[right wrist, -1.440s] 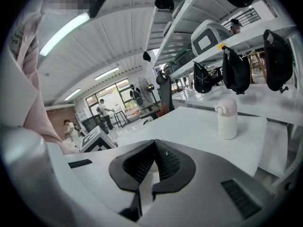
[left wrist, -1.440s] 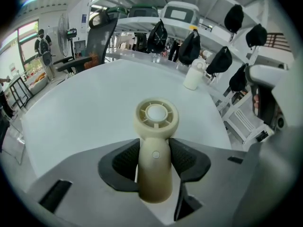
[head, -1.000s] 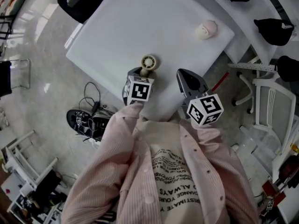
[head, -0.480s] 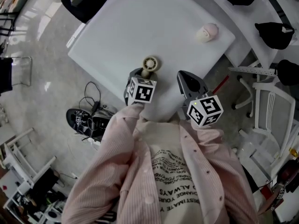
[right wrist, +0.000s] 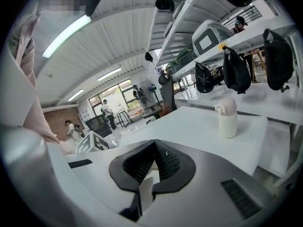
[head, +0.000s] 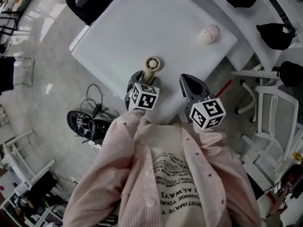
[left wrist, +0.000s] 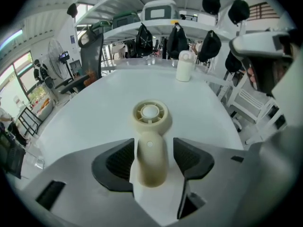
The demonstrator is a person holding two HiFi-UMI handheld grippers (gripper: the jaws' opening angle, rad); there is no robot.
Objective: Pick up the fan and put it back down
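Note:
A cream hand-held fan lies on the white table near its front edge, round head pointing away from me. In the left gripper view its handle lies between the jaws of my left gripper, which are opening; a gap shows beside the handle, so the pads do not press on it. From the head view the left gripper sits just behind the fan. My right gripper hovers over the table edge to the right, its jaws shut with nothing in them.
A white and pink bottle stands at the table's far right; it also shows in the right gripper view. A white chair is at the right. Cables and a black base lie on the floor at the left.
The left gripper's marker cube has rolled slightly and edged right. The fan rests in the same spot on the table. The right gripper has not moved.

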